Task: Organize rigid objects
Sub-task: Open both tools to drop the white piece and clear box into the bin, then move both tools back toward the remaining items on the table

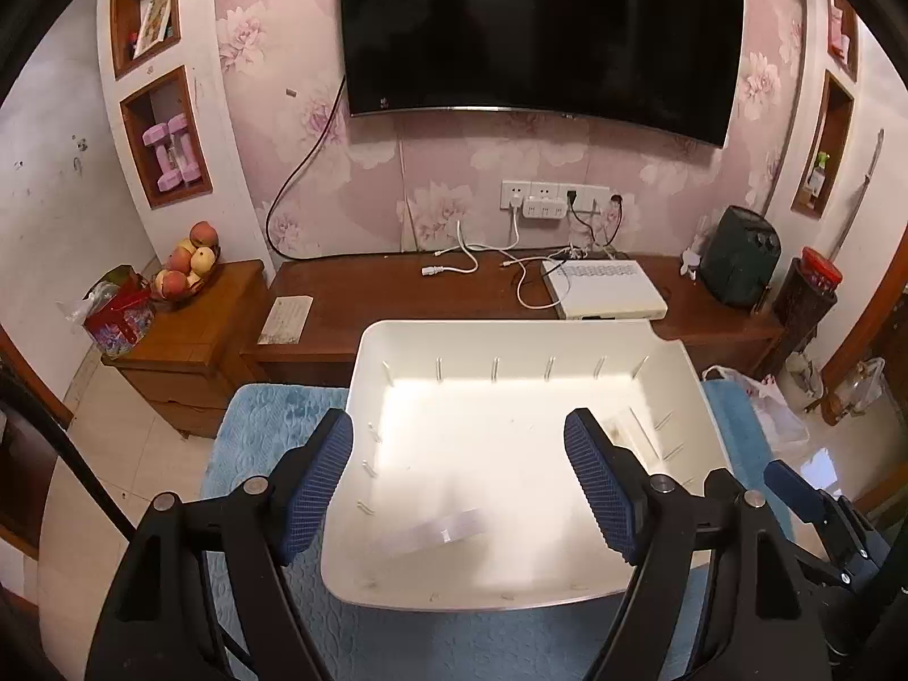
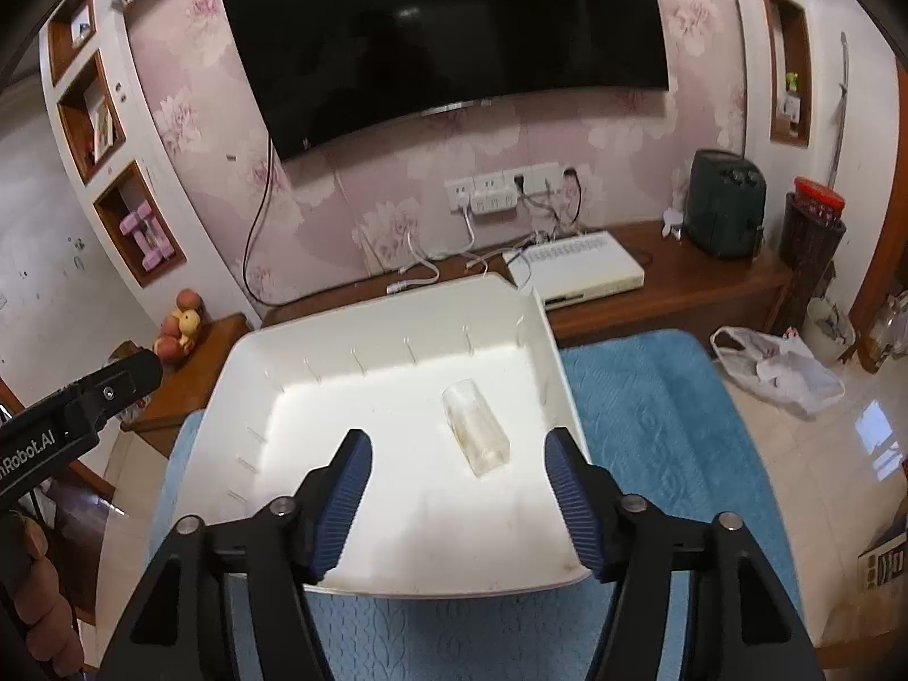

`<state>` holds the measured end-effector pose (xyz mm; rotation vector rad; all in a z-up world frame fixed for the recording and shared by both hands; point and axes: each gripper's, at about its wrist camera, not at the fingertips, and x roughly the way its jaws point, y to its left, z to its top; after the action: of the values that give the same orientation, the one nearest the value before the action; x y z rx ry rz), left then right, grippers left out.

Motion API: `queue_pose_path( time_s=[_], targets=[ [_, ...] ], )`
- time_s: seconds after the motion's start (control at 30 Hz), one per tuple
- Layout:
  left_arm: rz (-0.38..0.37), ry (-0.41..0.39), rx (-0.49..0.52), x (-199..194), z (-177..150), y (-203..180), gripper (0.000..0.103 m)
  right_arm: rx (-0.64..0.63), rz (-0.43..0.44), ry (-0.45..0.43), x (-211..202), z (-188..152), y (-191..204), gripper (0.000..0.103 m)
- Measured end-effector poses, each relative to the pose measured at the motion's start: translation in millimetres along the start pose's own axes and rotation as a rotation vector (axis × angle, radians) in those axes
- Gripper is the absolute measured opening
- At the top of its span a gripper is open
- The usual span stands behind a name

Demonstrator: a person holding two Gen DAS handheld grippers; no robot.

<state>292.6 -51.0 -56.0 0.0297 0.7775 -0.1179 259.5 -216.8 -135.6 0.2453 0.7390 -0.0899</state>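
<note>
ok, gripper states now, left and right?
Left gripper: open, empty, over the tray.
Right gripper: open, empty; glass lies ahead in the tray.

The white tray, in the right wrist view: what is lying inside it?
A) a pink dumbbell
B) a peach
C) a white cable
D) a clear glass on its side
D: a clear glass lies on its side on the floor of the white tray, ahead of the open right gripper; nothing else lies in the tray in this view.
</note>
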Motion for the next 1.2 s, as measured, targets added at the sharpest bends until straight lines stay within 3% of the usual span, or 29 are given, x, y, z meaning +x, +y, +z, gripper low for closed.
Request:
queue_pose_path(
  time_s=[0.43, 0.83, 1.2],
  targets=[
    [0.053, -0.126, 0.002, -79, 6, -9, 0.080, -0.004, 0.057, -0.119, -76, 17, -8, 0.081],
    [0.125, -0.231, -0.009, -169, -16, -21, 0.083, -0.078, 0.095, -0.230, -165, 13, -17, 0.082],
    [0.186, -0.216, -0.048, -214, -60, -20, 0.085, -0.098, 0.145, -0.254, -218, -7, -35, 0.083]
  ],
)
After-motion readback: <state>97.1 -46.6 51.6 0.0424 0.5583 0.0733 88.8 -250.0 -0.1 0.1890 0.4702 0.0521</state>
